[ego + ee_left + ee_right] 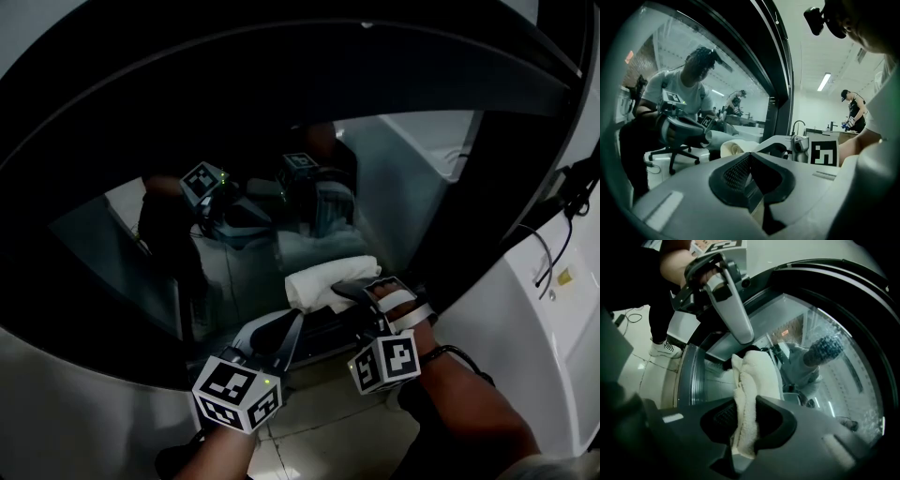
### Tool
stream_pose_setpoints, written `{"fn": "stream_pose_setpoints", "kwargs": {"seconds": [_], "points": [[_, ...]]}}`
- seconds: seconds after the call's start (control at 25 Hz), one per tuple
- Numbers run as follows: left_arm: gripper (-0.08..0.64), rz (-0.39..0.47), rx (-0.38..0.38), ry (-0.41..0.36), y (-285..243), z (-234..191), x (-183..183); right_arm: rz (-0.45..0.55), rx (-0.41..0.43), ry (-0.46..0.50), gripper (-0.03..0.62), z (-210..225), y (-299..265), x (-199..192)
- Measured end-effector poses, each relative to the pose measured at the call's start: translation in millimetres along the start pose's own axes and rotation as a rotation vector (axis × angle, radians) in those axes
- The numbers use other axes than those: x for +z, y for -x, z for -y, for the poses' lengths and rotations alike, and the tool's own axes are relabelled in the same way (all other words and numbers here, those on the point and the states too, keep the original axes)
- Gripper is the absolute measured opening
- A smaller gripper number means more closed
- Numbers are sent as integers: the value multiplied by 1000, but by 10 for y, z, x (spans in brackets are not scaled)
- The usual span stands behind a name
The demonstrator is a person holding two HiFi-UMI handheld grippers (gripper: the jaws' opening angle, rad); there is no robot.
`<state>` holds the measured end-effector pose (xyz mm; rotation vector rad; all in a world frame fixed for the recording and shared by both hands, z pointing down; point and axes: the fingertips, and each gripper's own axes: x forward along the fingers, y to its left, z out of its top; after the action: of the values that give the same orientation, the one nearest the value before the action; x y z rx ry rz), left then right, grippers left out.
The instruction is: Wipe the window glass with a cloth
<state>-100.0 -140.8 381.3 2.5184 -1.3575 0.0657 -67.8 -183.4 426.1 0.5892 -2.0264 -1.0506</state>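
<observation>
Against the window glass [394, 178] — cloth [752, 376] in right gripper [743, 420].

Left gripper [749, 176]: jaws together, nothing between them. Right gripper [740, 425]: jaws clamped on cloth [752, 376], which sticks out ahead of the tips. Left gripper sits just beside the right one.

Open glass [403, 178] is lying above your cloth [323, 281]; your left gripper [281, 328] is crowding in from below, and the black frame [281, 75] is ringing it all.
</observation>
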Motion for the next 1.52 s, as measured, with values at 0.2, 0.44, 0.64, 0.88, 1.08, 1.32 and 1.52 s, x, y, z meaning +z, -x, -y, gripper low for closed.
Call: {"fn": "stream_pose_setpoints", "kwargs": {"seconds": [0.2, 0.44, 0.64, 0.88, 1.08, 1.32, 1.52], "points": [[17, 40, -20, 0, 103, 258, 93, -19, -49, 28, 74, 158, 455, 60], [17, 47, -86, -34, -116, 609, 236, -49, -196, 97, 74, 789, 1024, 18], [17, 31, -145, -43, -248, 929, 222, -63, -335, 220, 74, 1289, 1398, 72], [17, 34, -183, -50, -299, 1156, 276, -66, -537, 265, 73, 1904, 1747, 121], [17, 34, -182, -52, -283, 1173, 317, -98, -684, 313, 72, 2331, 1862, 117], [17, 44, -159, -50, -187, 1097, 366, -130, -818, 457, 71, 2607, 1991, 137], [17, 64, -148, -54, -164, 1062, 450, -138, -820, 488, 71, 2673, 1802, 100]]}}
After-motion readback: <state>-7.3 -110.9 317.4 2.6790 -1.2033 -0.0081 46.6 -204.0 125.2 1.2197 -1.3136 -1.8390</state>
